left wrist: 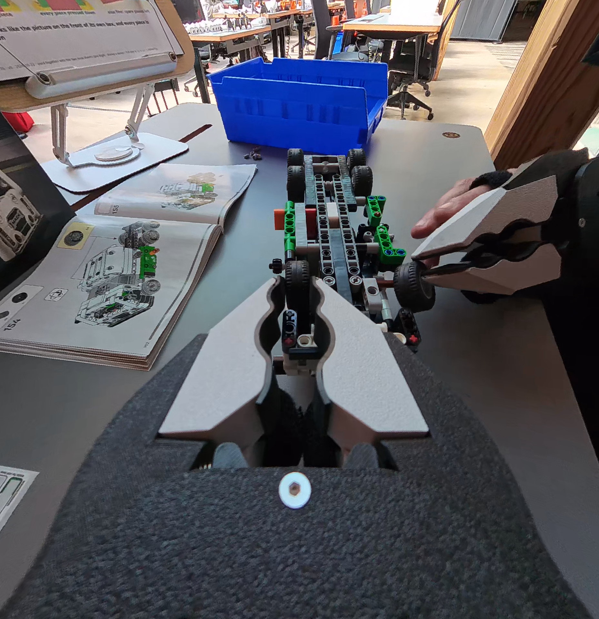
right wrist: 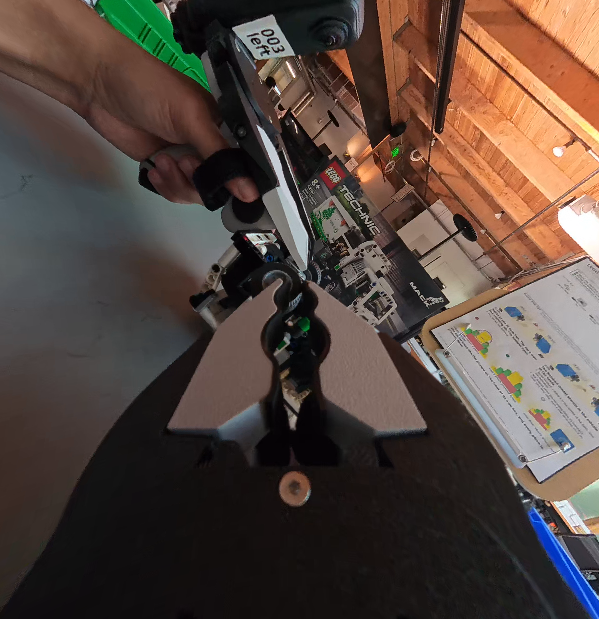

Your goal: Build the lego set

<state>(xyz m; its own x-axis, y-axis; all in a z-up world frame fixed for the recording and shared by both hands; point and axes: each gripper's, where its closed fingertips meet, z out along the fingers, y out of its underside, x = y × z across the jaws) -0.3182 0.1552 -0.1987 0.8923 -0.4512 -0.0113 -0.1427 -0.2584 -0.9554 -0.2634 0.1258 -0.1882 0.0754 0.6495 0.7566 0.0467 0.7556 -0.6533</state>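
Observation:
A long Lego truck chassis (left wrist: 335, 234), black and grey with green beams and black wheels, lies on the grey table (left wrist: 224, 284). My left gripper (left wrist: 296, 284) is shut on its near end, the front left wheel (left wrist: 296, 273) between the fingertips. My right gripper (left wrist: 422, 268) comes in from the right and is shut on the front right wheel (left wrist: 413, 291). In the right wrist view my right gripper (right wrist: 296, 289) pinches that wheel (right wrist: 273, 276), with chassis parts showing between the fingers. One finger (right wrist: 291, 217) of the left gripper and the hand holding it show above.
An open instruction booklet (left wrist: 107, 268) lies left of the chassis. A blue bin (left wrist: 301, 110) stands behind it, with a few small dark pieces (left wrist: 252, 155) nearby. The set's box (right wrist: 375, 254), a sheet on a stand (left wrist: 90, 67) and a wooden post (left wrist: 542, 83) border the table.

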